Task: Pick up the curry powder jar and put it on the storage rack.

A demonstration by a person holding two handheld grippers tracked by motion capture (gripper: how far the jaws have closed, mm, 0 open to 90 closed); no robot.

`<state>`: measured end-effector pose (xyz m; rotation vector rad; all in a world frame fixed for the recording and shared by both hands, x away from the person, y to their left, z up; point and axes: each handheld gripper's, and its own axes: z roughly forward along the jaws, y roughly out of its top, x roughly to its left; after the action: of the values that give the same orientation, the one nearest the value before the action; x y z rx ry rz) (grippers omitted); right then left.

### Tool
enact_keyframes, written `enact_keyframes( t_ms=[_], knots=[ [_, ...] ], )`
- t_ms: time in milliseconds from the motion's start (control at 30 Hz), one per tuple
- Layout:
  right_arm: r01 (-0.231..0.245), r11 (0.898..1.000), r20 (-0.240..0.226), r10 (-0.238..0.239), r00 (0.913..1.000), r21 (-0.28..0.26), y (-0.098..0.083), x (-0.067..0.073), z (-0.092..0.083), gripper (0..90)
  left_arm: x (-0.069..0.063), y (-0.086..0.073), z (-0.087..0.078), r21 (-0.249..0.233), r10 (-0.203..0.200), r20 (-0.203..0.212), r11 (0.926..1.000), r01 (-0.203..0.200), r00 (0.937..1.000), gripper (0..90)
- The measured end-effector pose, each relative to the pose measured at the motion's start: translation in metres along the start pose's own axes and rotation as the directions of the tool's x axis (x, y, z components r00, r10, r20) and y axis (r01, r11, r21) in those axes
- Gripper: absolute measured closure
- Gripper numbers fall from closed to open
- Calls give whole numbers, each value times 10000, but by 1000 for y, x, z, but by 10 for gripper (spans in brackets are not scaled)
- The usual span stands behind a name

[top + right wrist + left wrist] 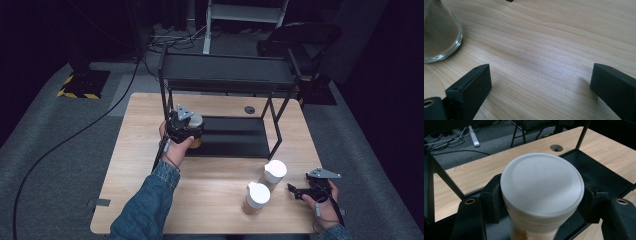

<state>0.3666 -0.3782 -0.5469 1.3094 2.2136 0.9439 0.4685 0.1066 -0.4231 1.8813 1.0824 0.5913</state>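
Bench: the pale wooden bench [150,200] carries everything; places below are given relative to the rack.
Rack: a black metal two-tier rack [227,75] stands at the far middle, its lower tray [240,137] flat on the wood.
Carried jar: a clear glass jar with a white round lid and brown contents [541,187] sits at the rack's front-left corner, over the tray's edge; whether its base touches the tray cannot be told.
Waiting jars: two more white-lidded jars [274,172] [256,197] stand in front of the rack, toward its right.
Left hand-held gripper [184,127]: clamped on the carried jar just under the lid, pads on opposite sides.
Right hand-held gripper [541,82]: jaws wide apart, empty, low over bare wood right of the waiting jars.
Step judged: setting the jar onto the lower tray.
Doing it well: keep the jar upright, clear the corner post, lower until the base sits flat, then release.
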Motion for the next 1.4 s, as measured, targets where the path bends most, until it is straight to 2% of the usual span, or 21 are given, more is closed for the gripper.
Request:
enact_keyframes(
  t_ms=[200, 300, 633, 733, 900, 1000, 1067, 1200, 1400],
  knots=[
    [-1, 10000, 1, 1, 10000, 0, 0, 0, 0, 35, 5, -5, 6, 94, -154, -99, 9998, 155, 9998, 329],
    [-1, 10000, 2, 1, 10000, 0, 0, 0, 0, 35, 8, -7, 9, 92, -405, -89, 9991, 405, 9991, 328],
    [1, 10000, 2, -1, 10000, -2, 0, 0, 0, 35, 13, -13, 15, 406, -507, -160, 9979, 513, 9986, 325],
    [0, 10000, 1, 0, 10000, 0, 0, 0, 0, 35, 13, -13, 15, 306, -575, -152, 9979, 579, 9982, 324],
    [0, 10000, 3, 0, 10000, -2, 0, 0, 0, 34, 13, -14, 15, 303, -447, -178, 9985, 452, 9988, 324],
    [-1, 10000, 4, 1, 10000, -3, 0, 0, 0, 35, 11, -15, 16, 623, -217, -349, 9978, 239, 9992, 324],
    [0, 10000, 3, 0, 10000, -3, 0, 0, 0, 35, 11, -16, 16, 782, -144, -460, 9968, 180, 9988, 261],
    [0, 10000, 2, 0, 10000, 1, 0, 0, 0, 35, 11, -15, 12, 495, -286, -334, 9983, 302, 9990, 182],
    [-4, 10000, 2, 4, 10000, 10, 0, 0, 0, 34, 8, -11, -5, 42, -201, -205, 9998, 202, 9996, 150]
  ],
)
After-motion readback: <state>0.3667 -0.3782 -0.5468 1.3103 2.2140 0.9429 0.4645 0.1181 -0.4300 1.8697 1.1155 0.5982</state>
